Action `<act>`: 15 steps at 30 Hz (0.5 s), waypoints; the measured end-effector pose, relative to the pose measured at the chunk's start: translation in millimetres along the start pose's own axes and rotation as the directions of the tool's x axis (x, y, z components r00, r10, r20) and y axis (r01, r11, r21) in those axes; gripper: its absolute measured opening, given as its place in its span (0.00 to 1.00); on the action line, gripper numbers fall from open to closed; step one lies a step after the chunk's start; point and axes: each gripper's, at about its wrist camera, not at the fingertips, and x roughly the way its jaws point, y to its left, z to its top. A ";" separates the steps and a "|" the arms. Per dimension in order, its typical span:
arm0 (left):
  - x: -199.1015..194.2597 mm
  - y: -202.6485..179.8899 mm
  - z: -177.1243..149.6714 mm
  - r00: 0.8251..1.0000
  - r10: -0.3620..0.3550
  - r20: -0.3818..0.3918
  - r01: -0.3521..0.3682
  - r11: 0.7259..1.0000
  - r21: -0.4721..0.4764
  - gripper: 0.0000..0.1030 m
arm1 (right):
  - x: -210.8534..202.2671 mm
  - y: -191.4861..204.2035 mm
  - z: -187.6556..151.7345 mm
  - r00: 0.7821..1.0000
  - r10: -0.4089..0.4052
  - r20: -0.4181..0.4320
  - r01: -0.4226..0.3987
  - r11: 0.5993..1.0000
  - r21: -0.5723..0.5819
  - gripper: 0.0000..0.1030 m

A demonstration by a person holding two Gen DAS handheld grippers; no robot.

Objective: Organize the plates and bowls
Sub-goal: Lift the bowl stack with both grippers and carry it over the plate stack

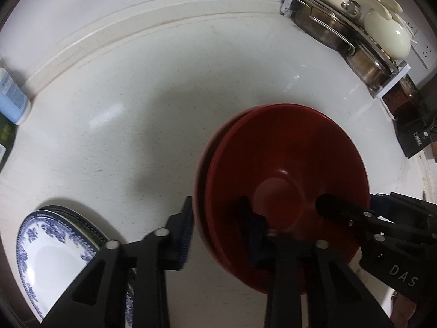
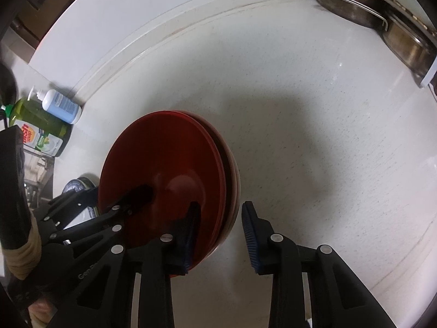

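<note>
A stack of red bowls (image 1: 286, 158) stands on the white counter (image 1: 123, 142). My left gripper (image 1: 215, 202) straddles its left rim, one pad outside and one finger inside, shut on the stacked walls. My right gripper (image 2: 221, 205) holds the opposite rim of the red bowls (image 2: 164, 150) the same way; its outer pad meets the rim only near its tip. Each gripper also shows in the other view: the right gripper (image 1: 352, 199) and the left gripper (image 2: 120, 191). Blue-and-white plates (image 1: 49, 240) lie stacked at the lower left, partly behind my left fingers.
A dish rack (image 1: 393, 82) with steel pans and a cream lidded pot (image 1: 387, 35) fills the back right corner. A blue pump bottle (image 2: 61, 105) and green dish soap (image 2: 41, 128) stand at the left by the raised backsplash. A black box (image 1: 415, 134) sits at the right.
</note>
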 end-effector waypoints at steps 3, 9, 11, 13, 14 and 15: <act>-0.9 0.6 -0.1 1.000 -0.008 0.003 0.008 1.000 -0.014 0.29 | -1.4 4.8 0.4 1.000 -0.010 0.001 0.010 1.000 -0.011 0.28; -1.9 -0.6 -1.2 1.000 -0.001 -0.004 0.000 0.999 -0.036 0.28 | -3.8 6.5 2.0 1.000 -0.012 -0.004 0.012 1.000 0.009 0.26; -3.1 -0.4 -2.2 1.000 0.003 -0.008 -0.004 0.999 -0.043 0.28 | -4.3 4.7 2.2 1.000 -0.011 -0.007 0.011 1.000 0.016 0.25; -4.6 -0.9 -2.4 1.000 0.005 -0.006 -0.005 0.999 -0.047 0.28 | -4.7 2.8 2.4 1.000 -0.008 -0.015 0.008 1.000 0.023 0.25; -6.0 -1.1 -2.6 1.000 0.005 -0.003 -0.005 0.999 -0.051 0.28 | -4.8 2.8 3.0 1.000 -0.005 -0.017 0.006 1.000 0.025 0.25; -7.2 -1.5 -2.6 1.000 0.006 -0.002 -0.006 0.999 -0.054 0.28 | -5.7 3.1 3.1 1.000 -0.005 -0.016 0.005 1.000 0.025 0.25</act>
